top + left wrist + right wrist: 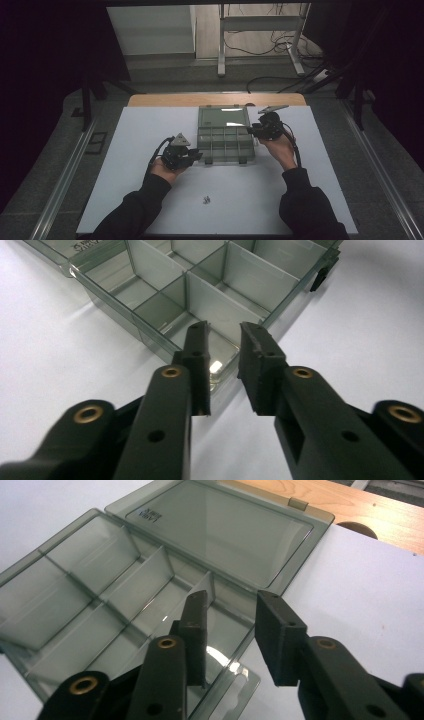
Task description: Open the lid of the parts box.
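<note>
A clear, smoke-tinted organizer box (223, 141) lies open on the white surface (140, 135), its lid (223, 116) folded flat on the far side of the divided tray. The compartments seen in both gripper views hold nothing visible.

Left gripper (196, 156): held at the box's near left corner, just beside the tray wall. In the left gripper view the box (200, 295) sits directly ahead of the gripper (224, 347); the jaws stand apart with a narrow gap, straddling the corner compartment's edge, nothing between them. Whether a jaw touches the plastic cannot be told.

Right gripper (252, 131): held at the box's right side, about where tray meets lid. In the right gripper view the gripper (231, 612) is open, jaws apart on either side of the tray's right wall; the box (125, 585) spreads to the left, with its lid (220, 527) beyond. Contact cannot be confirmed.

A few small dark screws (206, 200) lie on the surface near of the box, well apart from it, between the person's two forearms.

A strip of bare wood (165, 100) shows beyond the box at the far edge.
</note>
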A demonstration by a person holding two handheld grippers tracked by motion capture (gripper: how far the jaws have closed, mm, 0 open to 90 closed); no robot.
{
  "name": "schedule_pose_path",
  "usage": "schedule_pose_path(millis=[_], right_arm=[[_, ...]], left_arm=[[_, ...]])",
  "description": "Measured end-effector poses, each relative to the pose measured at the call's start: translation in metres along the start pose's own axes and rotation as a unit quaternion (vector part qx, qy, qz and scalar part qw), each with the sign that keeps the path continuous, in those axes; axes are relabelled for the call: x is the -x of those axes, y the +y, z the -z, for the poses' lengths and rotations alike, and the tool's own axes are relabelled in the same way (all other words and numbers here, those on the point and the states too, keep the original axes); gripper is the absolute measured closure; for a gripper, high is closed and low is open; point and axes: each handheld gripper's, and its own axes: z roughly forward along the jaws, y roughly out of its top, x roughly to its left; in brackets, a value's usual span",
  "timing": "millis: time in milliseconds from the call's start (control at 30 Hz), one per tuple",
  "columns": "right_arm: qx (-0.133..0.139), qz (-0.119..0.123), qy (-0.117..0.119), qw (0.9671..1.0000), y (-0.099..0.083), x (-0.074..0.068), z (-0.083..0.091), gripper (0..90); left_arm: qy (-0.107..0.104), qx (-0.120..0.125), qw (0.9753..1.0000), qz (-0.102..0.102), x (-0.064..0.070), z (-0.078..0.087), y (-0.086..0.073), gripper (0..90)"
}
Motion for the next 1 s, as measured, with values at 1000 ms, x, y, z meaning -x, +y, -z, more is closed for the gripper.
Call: schedule_pose_path(millis=[1000], right_arm=[[0.005,0.033,-0.012,0.9994,-0.022,-0.028,0.034,45.9]], left_arm=[[0.006,-0.001,1.0,0.004,0.002,0.031,-0.007,40.7]])
